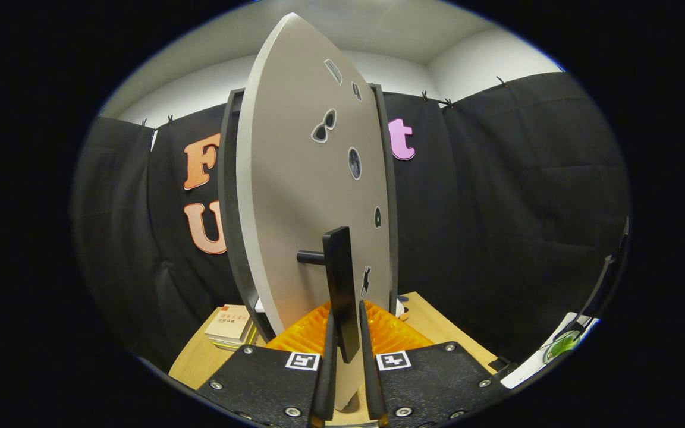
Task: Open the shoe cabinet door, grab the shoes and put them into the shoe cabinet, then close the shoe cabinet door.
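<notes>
Standing tall and edge-on ahead of the gripper (346, 324), the shoe cabinet door (301, 196) swings out toward the camera, its long axis vertical, its pale face dotted with small dark stickers. The door's hinge side sits back against the dark cabinet frame (229, 208), whose edge shows on both sides of the panel, and the free edge points toward the gripper. Off that face juts the door handle (339, 279), a dark upright bar carried on a short round peg; the bar's long axis also runs straight up and down.

And where is it against the jaws? Right in the slot: the lower end of the handle drops between the two fingers (326, 345), which stand close on either side of it, narrowed to a thin gap. Whether both actually press on the bar, the gripper view cannot settle; a sliver of space seems to show on each side.

Beyond the fingers and under the door lies the wooden table (431, 324). A stack of books (231, 327) rests on it beside the cabinet's base, off to the left of the fingers. No shoes to call from here.
</notes>
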Demonstrator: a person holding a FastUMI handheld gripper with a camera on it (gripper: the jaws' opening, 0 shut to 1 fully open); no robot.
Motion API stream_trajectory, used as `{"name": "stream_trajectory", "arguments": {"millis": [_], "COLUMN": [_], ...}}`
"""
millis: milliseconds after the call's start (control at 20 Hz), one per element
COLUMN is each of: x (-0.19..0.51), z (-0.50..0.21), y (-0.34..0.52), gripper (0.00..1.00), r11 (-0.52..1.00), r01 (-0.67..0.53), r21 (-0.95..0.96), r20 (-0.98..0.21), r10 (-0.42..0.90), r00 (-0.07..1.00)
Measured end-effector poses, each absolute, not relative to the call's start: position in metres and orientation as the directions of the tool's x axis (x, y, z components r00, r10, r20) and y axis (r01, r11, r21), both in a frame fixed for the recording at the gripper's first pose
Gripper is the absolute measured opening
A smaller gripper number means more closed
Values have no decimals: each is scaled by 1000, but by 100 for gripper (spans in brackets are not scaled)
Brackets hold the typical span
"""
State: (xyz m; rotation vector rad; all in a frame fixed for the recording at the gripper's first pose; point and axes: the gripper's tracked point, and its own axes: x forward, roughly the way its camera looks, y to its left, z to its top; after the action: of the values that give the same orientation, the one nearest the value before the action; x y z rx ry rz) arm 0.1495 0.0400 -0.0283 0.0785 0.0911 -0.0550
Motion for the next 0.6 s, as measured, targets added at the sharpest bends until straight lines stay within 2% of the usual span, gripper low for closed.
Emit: {"name": "stream_trajectory", "arguments": {"millis": [600], "x": [142], "z": [-33], "y": [6], "gripper": [20], "r11": [980], "r01": [196], "r21": [36], "r20": [-97], "r10": [-192], "r00": [977]}}
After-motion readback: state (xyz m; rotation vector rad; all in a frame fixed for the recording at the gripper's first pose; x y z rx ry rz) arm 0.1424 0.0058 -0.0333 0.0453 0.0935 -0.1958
